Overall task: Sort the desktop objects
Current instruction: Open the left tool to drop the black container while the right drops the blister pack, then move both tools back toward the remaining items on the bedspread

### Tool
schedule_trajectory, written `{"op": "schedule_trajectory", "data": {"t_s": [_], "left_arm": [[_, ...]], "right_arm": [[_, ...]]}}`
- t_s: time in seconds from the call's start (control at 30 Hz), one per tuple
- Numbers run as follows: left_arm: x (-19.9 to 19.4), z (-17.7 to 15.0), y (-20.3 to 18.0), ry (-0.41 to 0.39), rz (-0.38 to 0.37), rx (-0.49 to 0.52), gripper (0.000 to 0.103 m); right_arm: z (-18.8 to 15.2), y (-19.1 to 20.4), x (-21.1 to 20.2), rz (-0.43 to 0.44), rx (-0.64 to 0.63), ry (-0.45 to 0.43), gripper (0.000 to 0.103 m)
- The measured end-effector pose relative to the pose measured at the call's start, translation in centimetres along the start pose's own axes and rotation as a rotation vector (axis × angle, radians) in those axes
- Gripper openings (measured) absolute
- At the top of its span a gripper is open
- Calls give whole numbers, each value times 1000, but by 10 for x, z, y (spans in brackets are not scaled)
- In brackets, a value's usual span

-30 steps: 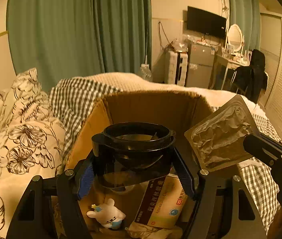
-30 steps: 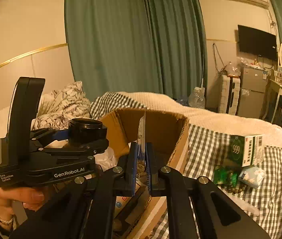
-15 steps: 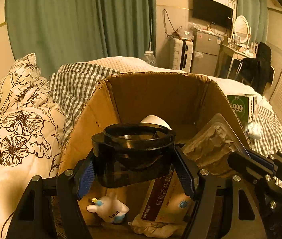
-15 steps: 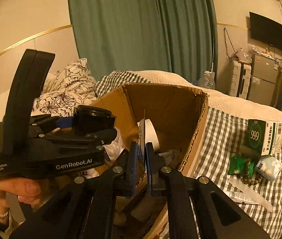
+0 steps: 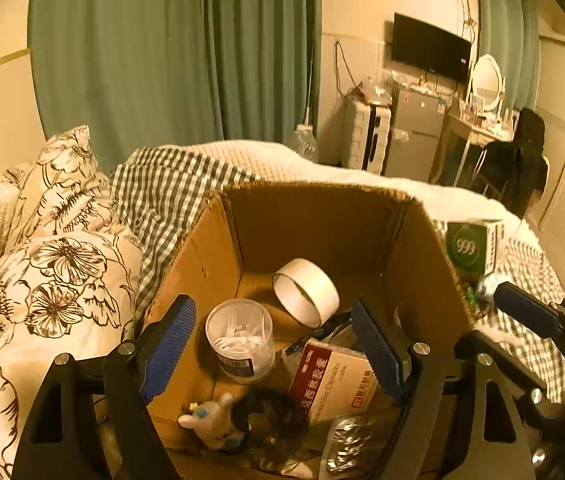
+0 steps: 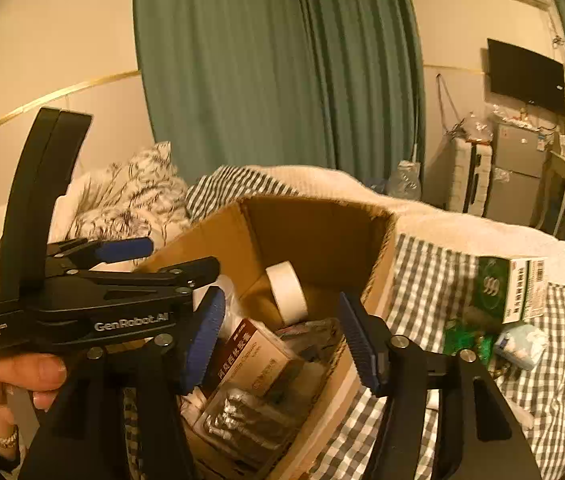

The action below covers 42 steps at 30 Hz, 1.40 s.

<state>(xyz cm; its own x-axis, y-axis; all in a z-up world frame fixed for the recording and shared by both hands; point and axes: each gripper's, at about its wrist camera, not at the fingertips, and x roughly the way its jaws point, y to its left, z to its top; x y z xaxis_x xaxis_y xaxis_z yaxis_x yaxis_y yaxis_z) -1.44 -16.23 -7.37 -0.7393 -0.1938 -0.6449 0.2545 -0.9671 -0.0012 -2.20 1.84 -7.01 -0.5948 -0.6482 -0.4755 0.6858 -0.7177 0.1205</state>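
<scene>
An open cardboard box (image 5: 218, 240) stands on the bed. Inside lie a clear cup (image 5: 240, 340), a white tape roll (image 5: 306, 292), a red-and-white medicine box (image 5: 332, 384), a small bunny toy (image 5: 212, 420), a dark round thing (image 5: 278, 412) and a foil blister pack (image 6: 242, 416). My left gripper (image 5: 272, 346) hangs over the box, its jaws opening with nothing between them. My right gripper (image 6: 282, 338) hovers over the box's near right side, its jaws also opening and empty; the blister pack lies below it.
A green 999 box (image 6: 510, 288), a green packet (image 6: 462, 336) and a tissue pack (image 6: 522, 342) lie on the checked blanket (image 6: 434, 280) right of the box. Floral pillows (image 5: 62, 272) press against its left side. A person's hand (image 6: 14, 376) holds the left gripper.
The left gripper let go of the black round container, which dropped into the box. The right gripper opened and the blister pack fell into the box. Both views now look deeper into the box.
</scene>
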Motion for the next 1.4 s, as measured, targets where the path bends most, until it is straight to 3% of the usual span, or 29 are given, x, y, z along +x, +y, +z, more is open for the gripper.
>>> {"op": "schedule_trajectory", "data": {"t_s": [0.4, 0.53, 0.7, 0.93, 1.23, 1.4], "left_arm": [[-36, 10, -18, -82, -39, -3, 89], [-46, 11, -26, -111, -56, -4, 97], [-64, 10, -36, -204, -93, -58, 103], [-80, 11, -53, -273, -109, -46, 103], [-85, 3, -85, -306, -146, 0, 103], [-88, 0, -102, -323, -168, 28, 103]], "right_arm": [[16, -15, -50, -55, 37, -104, 76], [23, -24, -69, -79, 54, -132, 85], [28, -34, -87, -134, 50, -147, 91], [31, -54, -119, -199, 84, -214, 103], [30, -61, -145, -337, -44, -240, 103], [29, -75, -156, -361, -30, -260, 103]]}}
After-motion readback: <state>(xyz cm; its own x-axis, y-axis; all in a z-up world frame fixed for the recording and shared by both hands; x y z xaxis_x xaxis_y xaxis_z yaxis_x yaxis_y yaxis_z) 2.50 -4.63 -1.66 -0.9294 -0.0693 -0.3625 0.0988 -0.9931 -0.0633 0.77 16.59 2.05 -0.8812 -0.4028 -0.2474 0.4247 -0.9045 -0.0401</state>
